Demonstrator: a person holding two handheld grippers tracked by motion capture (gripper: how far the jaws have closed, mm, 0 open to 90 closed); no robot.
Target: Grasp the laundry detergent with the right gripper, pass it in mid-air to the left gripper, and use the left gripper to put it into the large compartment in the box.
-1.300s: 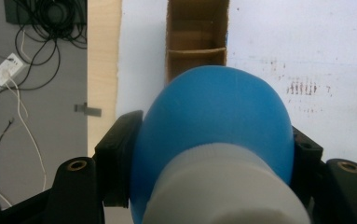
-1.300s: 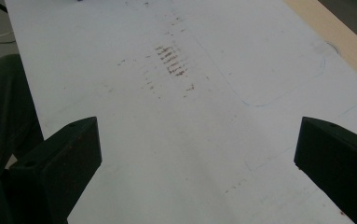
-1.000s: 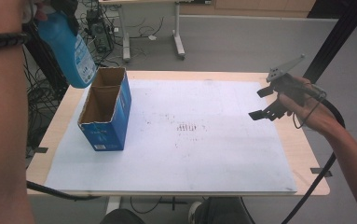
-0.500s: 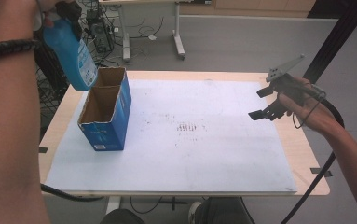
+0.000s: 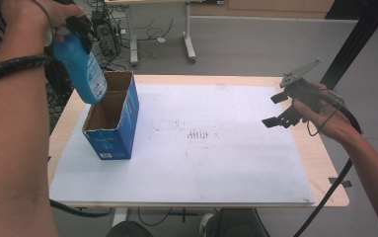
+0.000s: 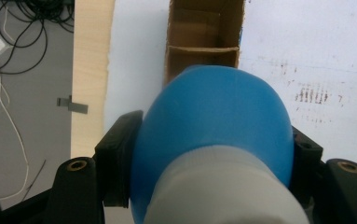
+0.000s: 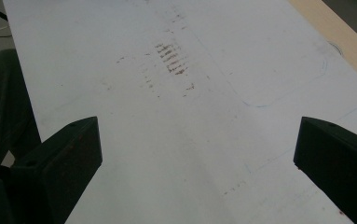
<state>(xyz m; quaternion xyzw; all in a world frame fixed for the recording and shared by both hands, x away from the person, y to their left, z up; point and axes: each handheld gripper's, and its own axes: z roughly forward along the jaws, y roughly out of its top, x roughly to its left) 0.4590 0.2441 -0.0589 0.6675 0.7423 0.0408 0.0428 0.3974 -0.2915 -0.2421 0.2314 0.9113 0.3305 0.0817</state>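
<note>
Left hand-held gripper (image 6: 213,154) clamped on a blue bottle (image 5: 84,71), black pads pressed against both flanks of its neck end, grey cap nearest the lens in the left gripper view. Bottle hanging bottom-down and slightly tilted, its base just above the far compartment of an open blue cardboard box (image 5: 111,126), not yet inside. Box standing upright on the left part of a white sheet (image 5: 216,163) covering the wooden worktop (image 5: 324,163), split by a cardboard divider into a near and a far cell, both showing brown inner walls. Right hand-held gripper (image 5: 280,109) held above the right edge of the worktop, well apart from the box, jaws spread wide with nothing between them. Under it, bare white sheet with a patch of dark smudges (image 7: 172,58) near the middle. Beyond the worktop, grey floor with cables (image 5: 102,29) and another table's legs.
</note>
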